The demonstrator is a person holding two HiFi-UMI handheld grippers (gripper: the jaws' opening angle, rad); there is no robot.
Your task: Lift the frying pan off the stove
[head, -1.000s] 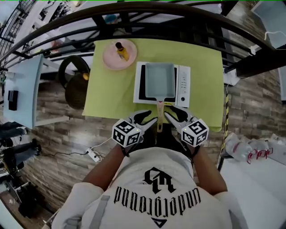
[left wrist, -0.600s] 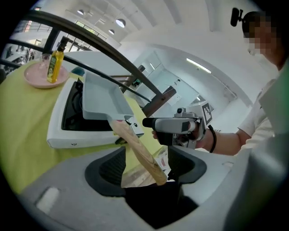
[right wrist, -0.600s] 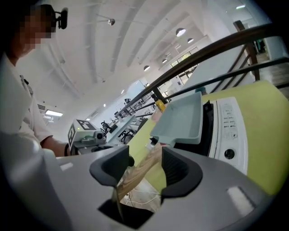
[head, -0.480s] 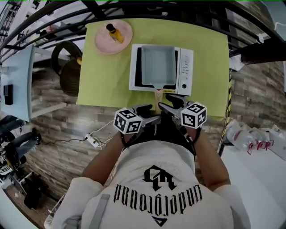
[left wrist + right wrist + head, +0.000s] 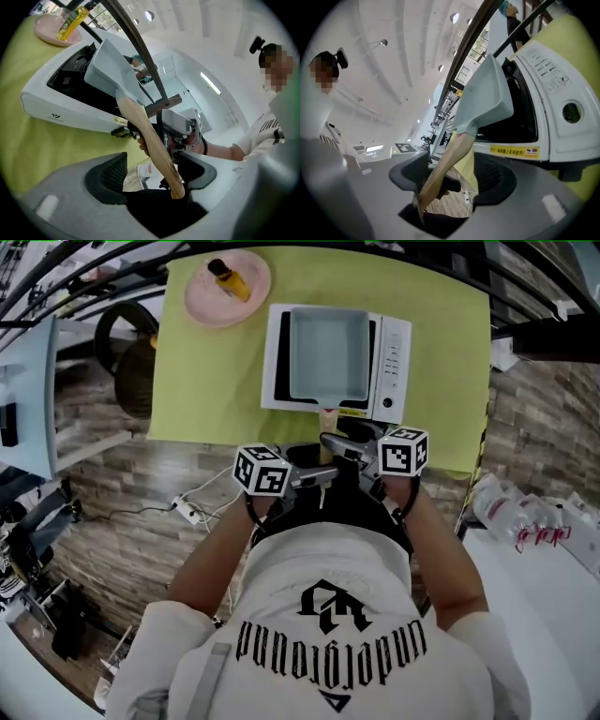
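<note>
Your frying pan is pale grey-blue, and its handle is light brown wood with darker grain. The stove is white with a black top. Under it you see a yellow-green cloth. The plate is pink, the bottle yellow. The 2 marker cubes show black-and-white squares.

The person's shirt bore the word "underground", upside down in the head view. A yellow sticker on the stove carried print too small to read.
</note>
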